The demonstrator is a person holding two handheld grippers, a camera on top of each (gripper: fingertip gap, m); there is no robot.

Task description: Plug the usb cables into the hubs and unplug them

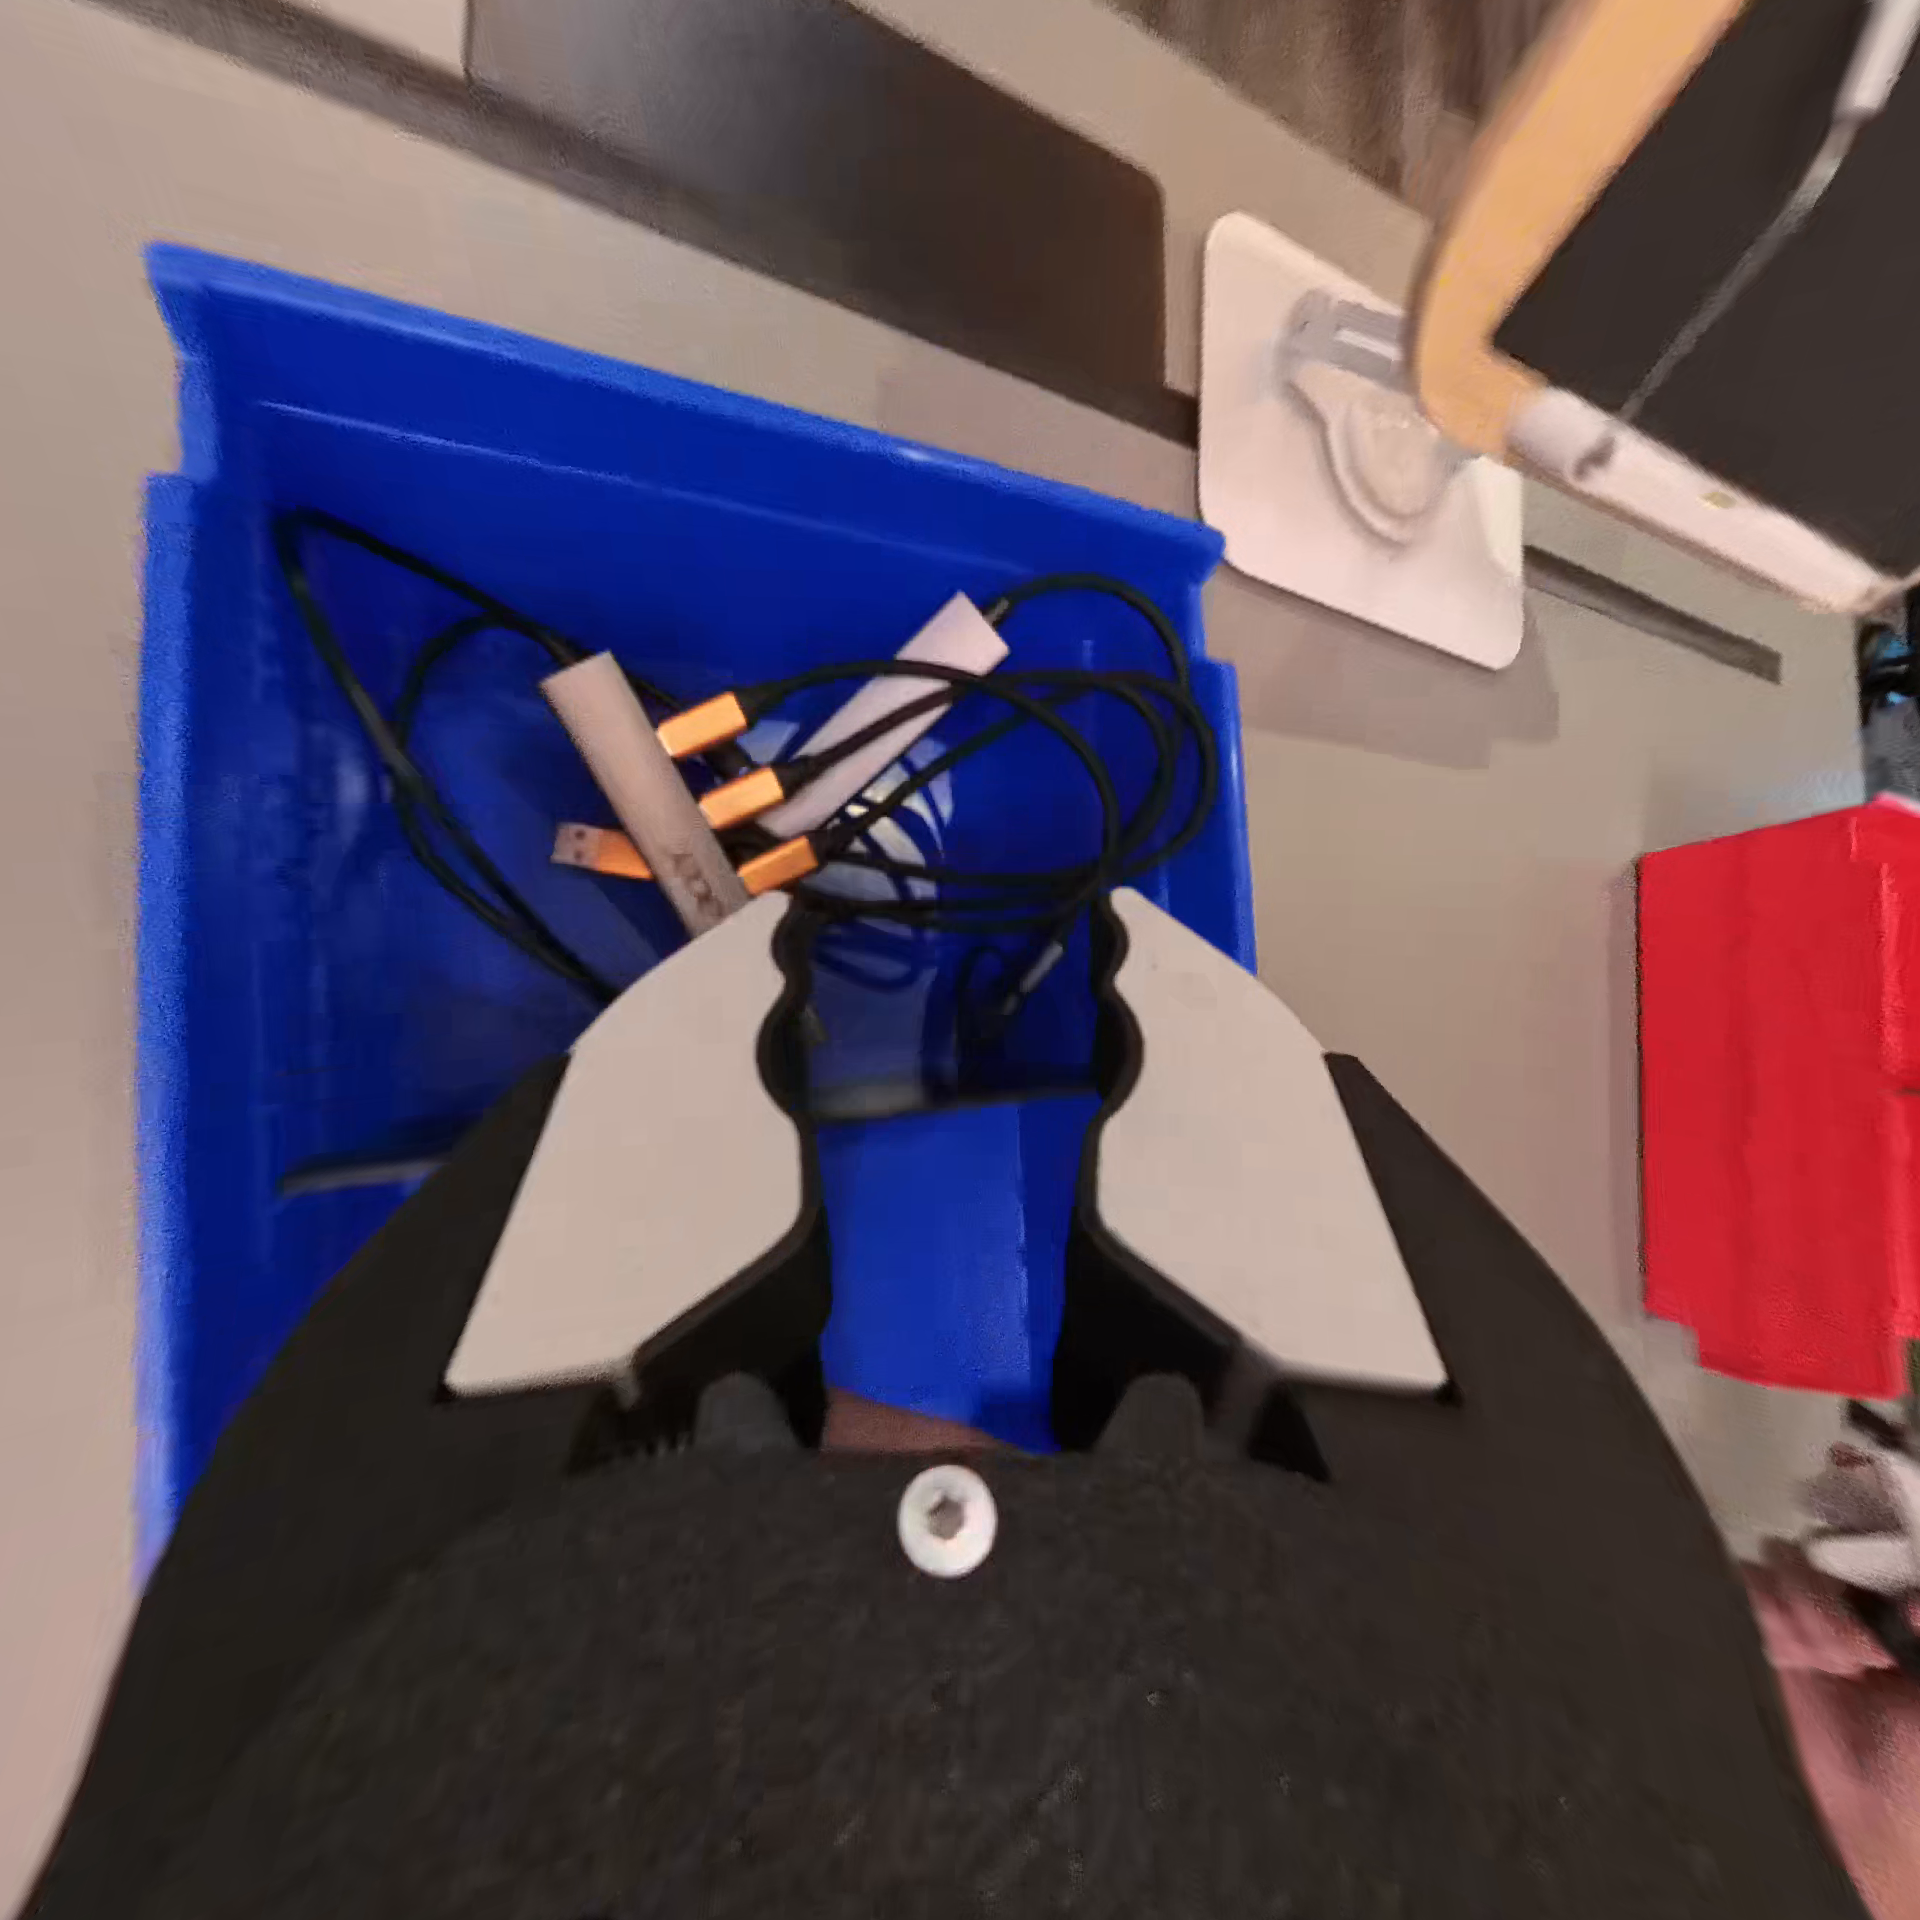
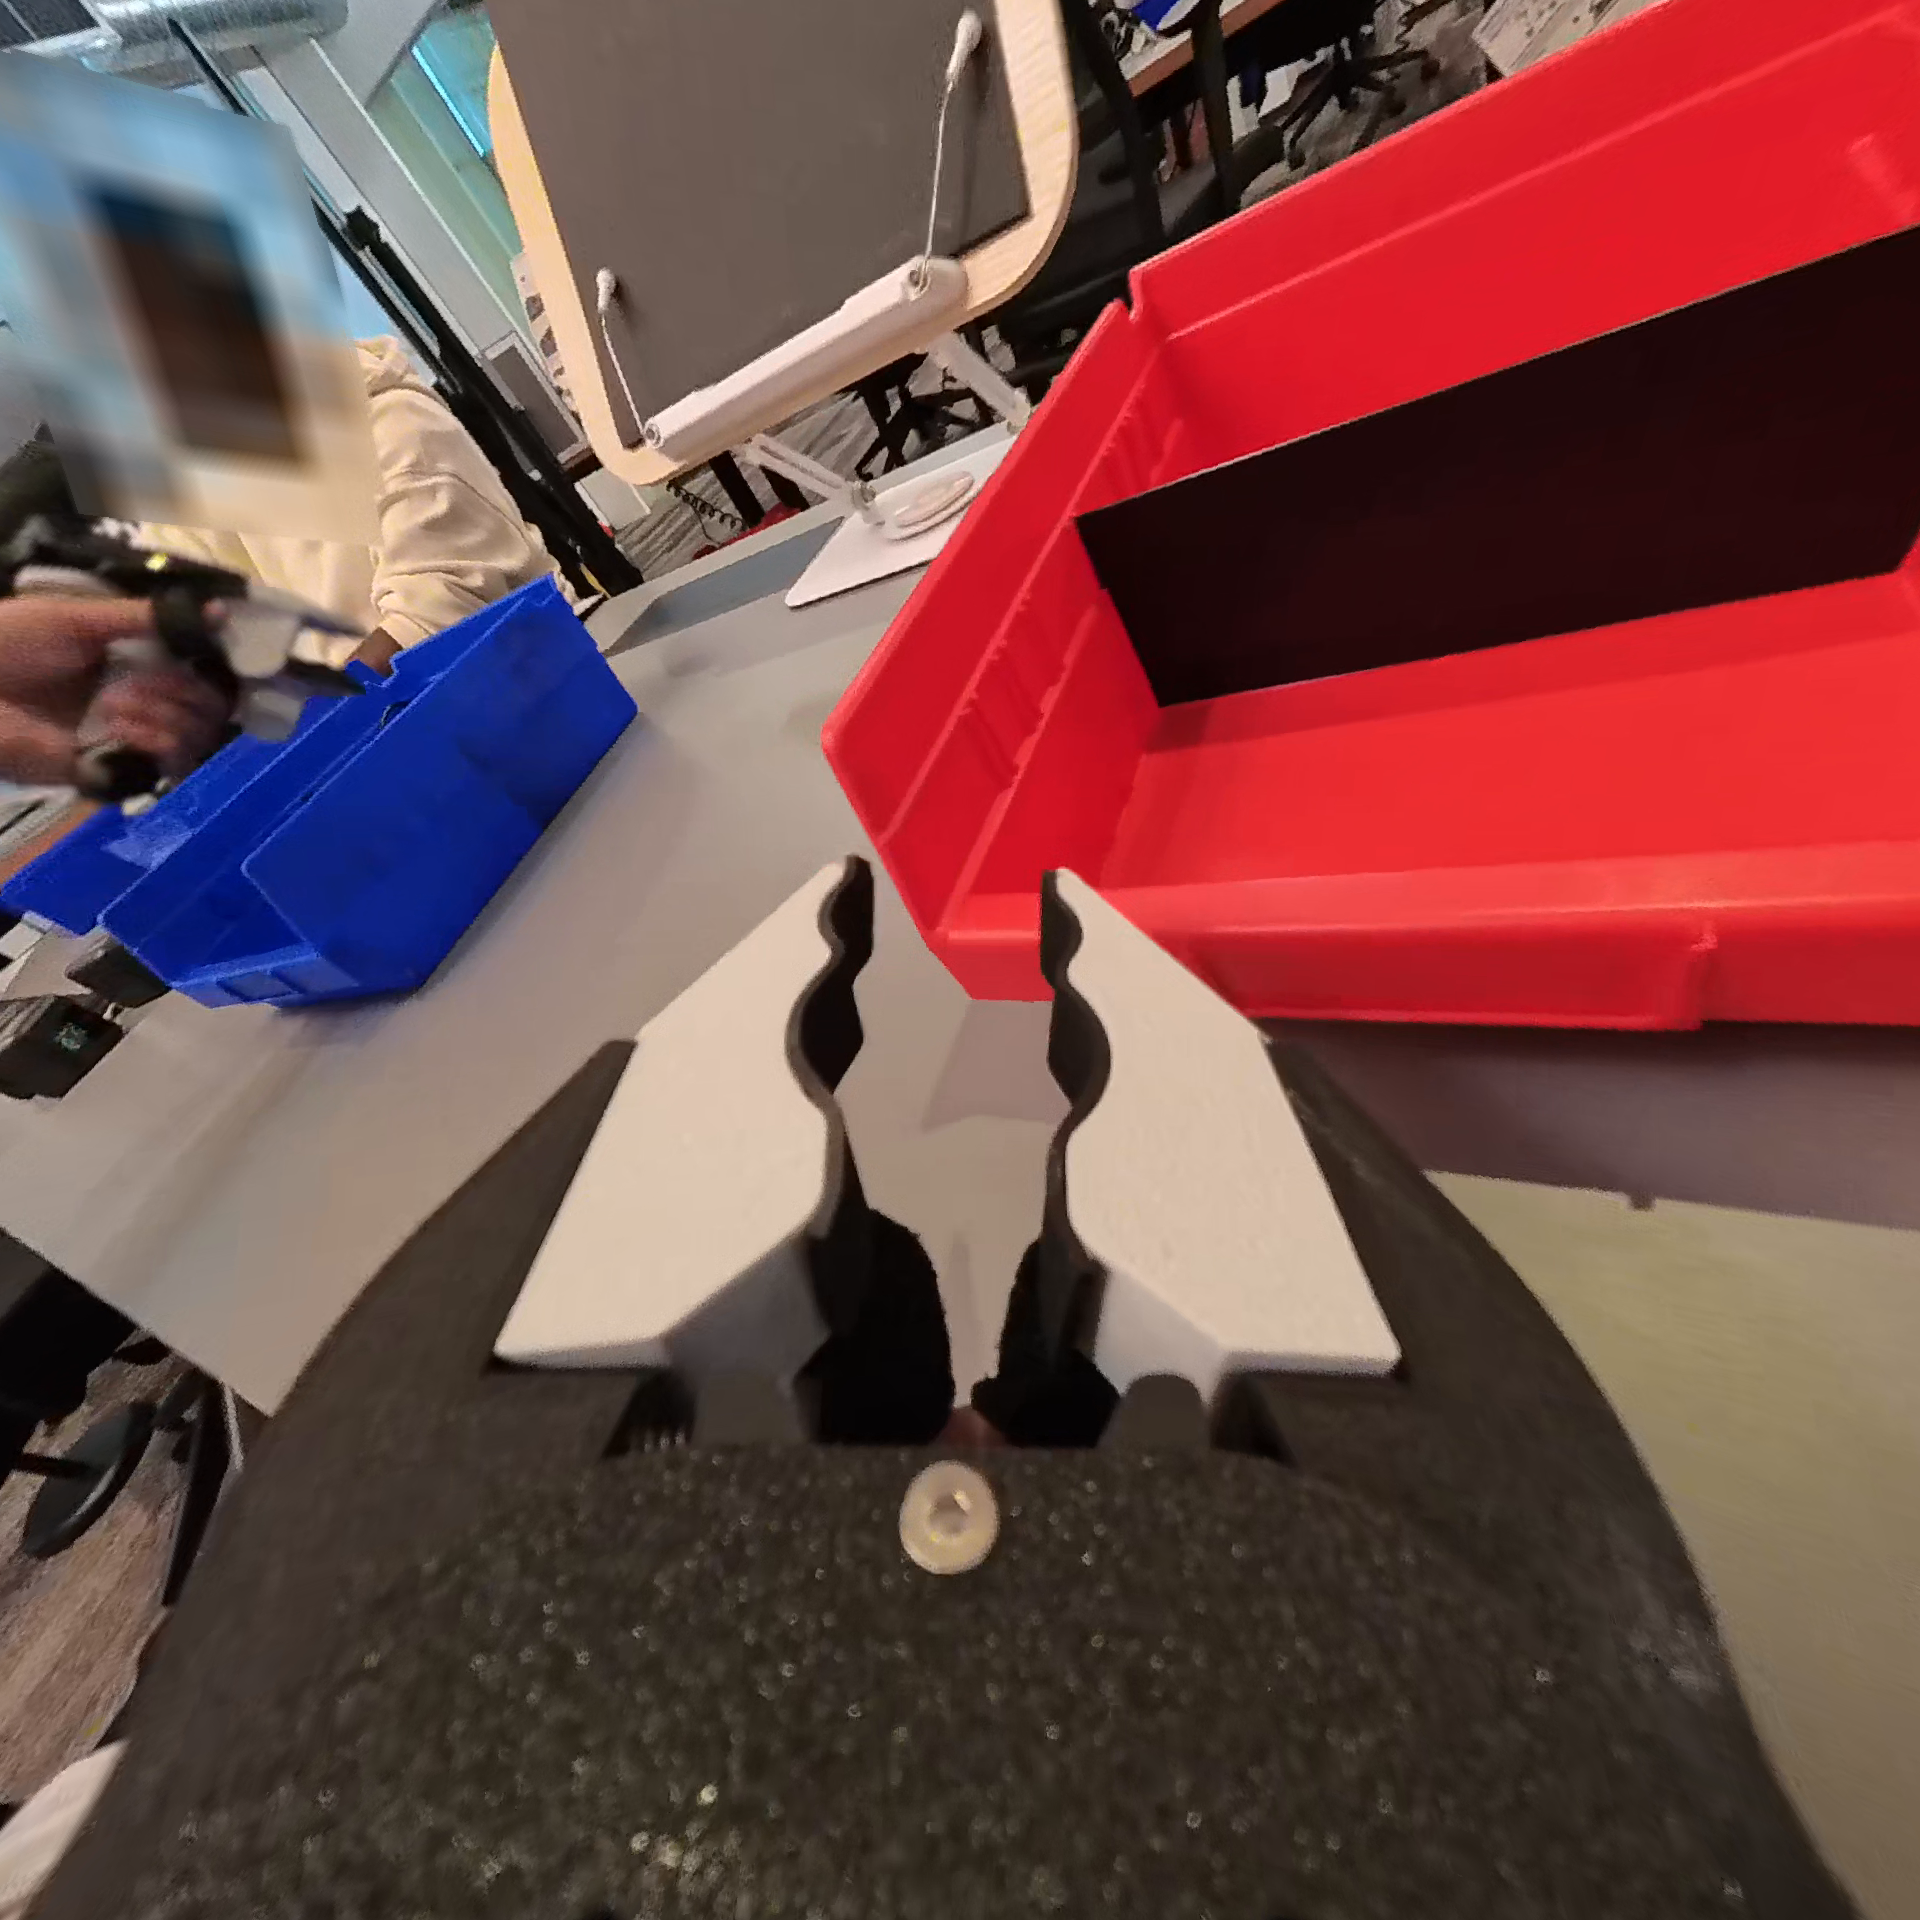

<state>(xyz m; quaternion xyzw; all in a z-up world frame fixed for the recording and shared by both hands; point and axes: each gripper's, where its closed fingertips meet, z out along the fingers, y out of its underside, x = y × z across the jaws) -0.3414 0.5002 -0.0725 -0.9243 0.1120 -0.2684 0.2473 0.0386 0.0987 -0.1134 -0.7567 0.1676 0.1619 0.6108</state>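
Cables (image 1: pixel 935 790) lay tangled in the blue bin (image 1: pixel 239 831), black leads with orange plugs (image 1: pixel 740 800), some of them plugged into a pale grey hub (image 1: pixel 644 779), and a second pale hub (image 1: pixel 914 675) crossed behind it. The left gripper (image 1: pixel 940 914) hung over that bin looking down into it, its fingers (image 1: pixel 665 1143) spread wide apart and holding nothing; the tips sat just above the tangle, near the lowest orange plug, though whether they touched a cable could not be told. The bin stood on a grey counter (image 1: pixel 1455 935). A white pad (image 1: pixel 1351 499) lay farther back on it, under the foot of a tilted board with a wooden rim (image 1: pixel 1507 208), and a red bin (image 1: pixel 1766 1091) showed at the right edge.

The right gripper (image 2: pixel 956 883) was held low over the counter's (image 2: pixel 727 790) near edge, its fingers (image 2: pixel 717 1164) parted by a moderate gap with nothing between them. Its tips pointed at the near corner of the red bin (image 2: pixel 1455 831), just beside it but apart. That bin held only a black divider (image 2: pixel 1507 520) standing across it. Off to the left stood the blue bin (image 2: pixel 395 831), well apart from the red one, with a person's hand (image 2: pixel 73 675) holding the left gripper (image 2: pixel 270 665) above it; a cream sleeve (image 2: pixel 447 509) showed behind.
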